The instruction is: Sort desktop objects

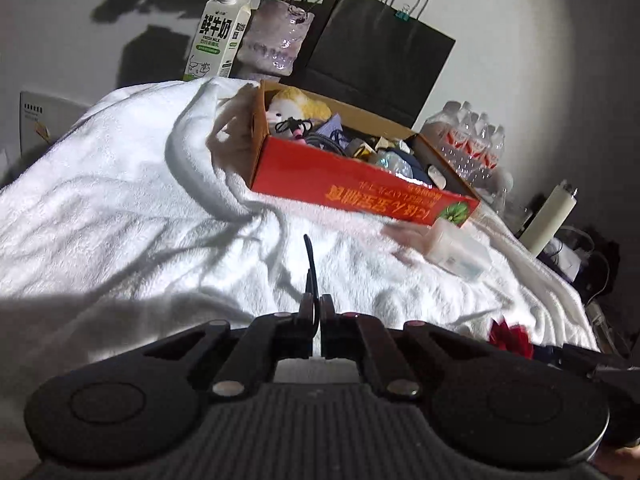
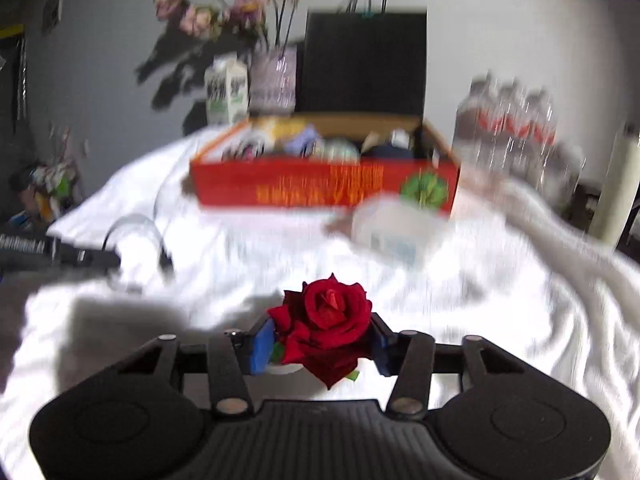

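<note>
Between the pads: red rose point(image 2: 326, 328) | right hand-held gripper point(image 2: 320, 346) grasping it

A deep red rose point(image 2: 326, 324) sits between blue pads point(image 2: 262, 344) of a black gripper point(image 2: 320, 350). A white towel point(image 1: 120, 208) lies under a red box point(image 1: 352, 188) with orange lettering and a green emblem. A black paper bag point(image 1: 380, 52) stands behind, beside a white-and-green milk carton point(image 1: 216, 36).
</note>
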`<state>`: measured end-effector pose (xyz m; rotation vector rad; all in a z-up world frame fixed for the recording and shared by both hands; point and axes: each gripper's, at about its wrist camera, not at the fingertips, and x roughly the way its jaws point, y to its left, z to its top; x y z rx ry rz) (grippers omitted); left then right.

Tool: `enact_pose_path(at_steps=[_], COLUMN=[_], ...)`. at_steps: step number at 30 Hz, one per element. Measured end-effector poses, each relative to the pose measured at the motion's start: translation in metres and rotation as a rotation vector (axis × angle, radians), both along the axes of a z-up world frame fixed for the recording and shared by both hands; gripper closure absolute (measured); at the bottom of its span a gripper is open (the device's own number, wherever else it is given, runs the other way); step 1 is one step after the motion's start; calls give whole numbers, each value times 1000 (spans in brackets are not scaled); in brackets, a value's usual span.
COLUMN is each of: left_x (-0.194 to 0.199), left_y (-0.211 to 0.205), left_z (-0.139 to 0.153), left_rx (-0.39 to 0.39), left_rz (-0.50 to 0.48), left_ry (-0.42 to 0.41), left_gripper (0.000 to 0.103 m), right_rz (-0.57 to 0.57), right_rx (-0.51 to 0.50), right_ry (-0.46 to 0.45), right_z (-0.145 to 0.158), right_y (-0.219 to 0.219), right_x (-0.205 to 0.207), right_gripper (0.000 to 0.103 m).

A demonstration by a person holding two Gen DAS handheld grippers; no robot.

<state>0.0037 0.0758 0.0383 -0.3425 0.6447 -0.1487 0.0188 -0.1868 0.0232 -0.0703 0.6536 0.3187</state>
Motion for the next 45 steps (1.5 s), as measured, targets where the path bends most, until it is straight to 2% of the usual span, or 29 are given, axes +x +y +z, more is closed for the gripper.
enact_pose_path(at_steps=[1, 2, 4, 6, 7, 8, 10, 14, 17, 18, 19, 20, 23, 25, 30, 33, 36, 41, 45], left_x=[-1, 1, 9, 23, 31, 38, 46, 42, 34, 31, 29, 27, 22, 15, -16, -35, -46, -34, -2], left_y=[-3, -5, -10, -12, -12, -10, -8, -1, 2, 3, 4, 5, 7, 5, -9, -22, -36, -46, -42], left_z=[-1, -2, -8, -17, -22, -24, -24, -10, 4, 8, 11, 14, 19, 23, 30, 32, 37, 57, 94], left_rx=[7, 19, 68, 134, 146, 142, 124, 97, 97, 98, 98, 97, 89, 80, 81, 51, 48, 57, 84], left_rz=[-9, -25, -19, 27, 36, 36, 61, 96, 116, 119, 116, 114, 111, 109, 94, 74, 32, -37, -90], left_ry=[2, 5, -2, 17, 29, 40, 40, -20, -74, -87, -93, -93, -83, -83, -88, -77, -88, -110, -165], left_gripper=[99, 98, 90, 82, 82, 82, 99, 100, 100, 100, 100, 100, 100, 100, 100, 100, 100, 100, 100], right_rz=[1, -6, -37, -83, -107, -133, -187, -214, -296, -312, -319, -315, -270, -247, -139, -125, -130, -146, -97], right_rx=[14, 35, 78, 117, 127, 127, 114, 79, 47, 41, 31, 31, 113, 134, 192, 228, 241, 236, 242], right_ry=[31, 38, -2, -55, -82, -98, -69, 8, 50, 55, 54, 42, 54, 40, -84, -103, -112, -118, -157], right_z=[-3, -4, 0, 10, 13, 15, 13, 2, -7, -9, -10, -9, -7, -2, 21, 27, 27, 28, 43], right_y=[-5, -9, -17, -24, -27, -28, -27, -9, 4, 7, 8, 6, -6, -12, -33, -46, -54, -60, -61], right_x=[0, -3, -6, 2, 11, 22, 57, 123, 153, 159, 161, 161, 152, 134, 41, -13, -49, -59, -42], right_gripper=[47, 40, 23, 13, 10, 9, 8, 7, 7, 10, 18, 18, 18, 19, 19, 19, 19, 20, 21])
